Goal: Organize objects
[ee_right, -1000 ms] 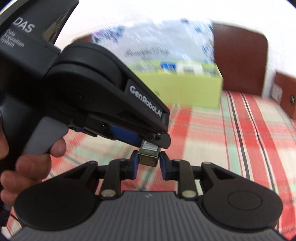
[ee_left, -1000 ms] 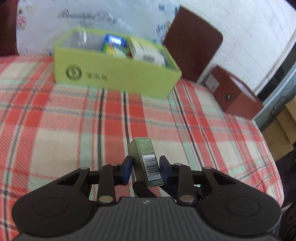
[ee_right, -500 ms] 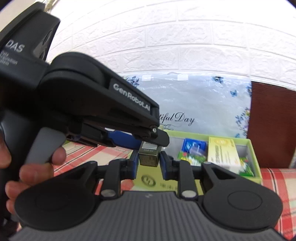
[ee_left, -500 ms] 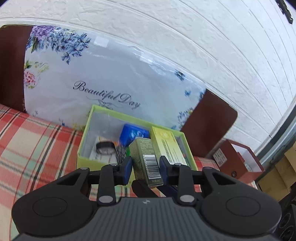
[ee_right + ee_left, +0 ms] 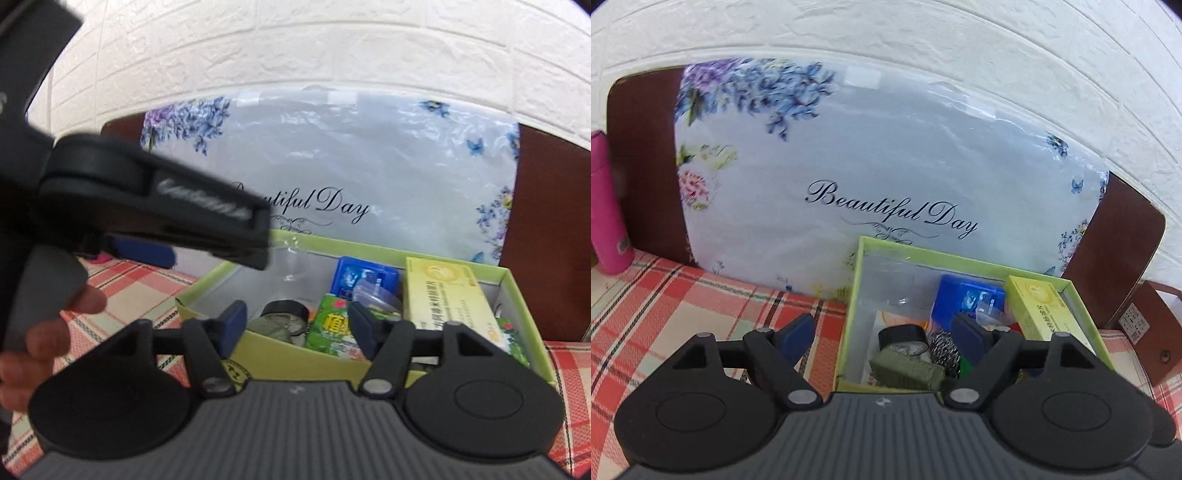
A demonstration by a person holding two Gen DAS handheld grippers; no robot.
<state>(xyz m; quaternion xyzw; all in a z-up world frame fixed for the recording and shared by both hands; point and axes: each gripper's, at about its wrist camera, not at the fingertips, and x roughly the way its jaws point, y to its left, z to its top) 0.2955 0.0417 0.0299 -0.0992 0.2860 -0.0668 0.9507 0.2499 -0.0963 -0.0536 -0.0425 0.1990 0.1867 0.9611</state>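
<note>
The small olive-green carton lies on its side in the near left of the lime-green box. My left gripper is open and empty just above it. My right gripper is also open and empty, in front of the same box, whose near wall hides most of the carton. The box also holds a yellow carton, a blue pack, a black tape roll and a green packet. The left gripper's body shows at the left of the right wrist view.
The box stands on a red plaid cloth against a floral "Beautiful Day" pillow. A pink bottle stands at far left. A brown box sits at right. A white brick wall is behind.
Both grippers were shut on the olive-green carton and carried it over the box. Both have opened, and the carton now lies inside the box.
</note>
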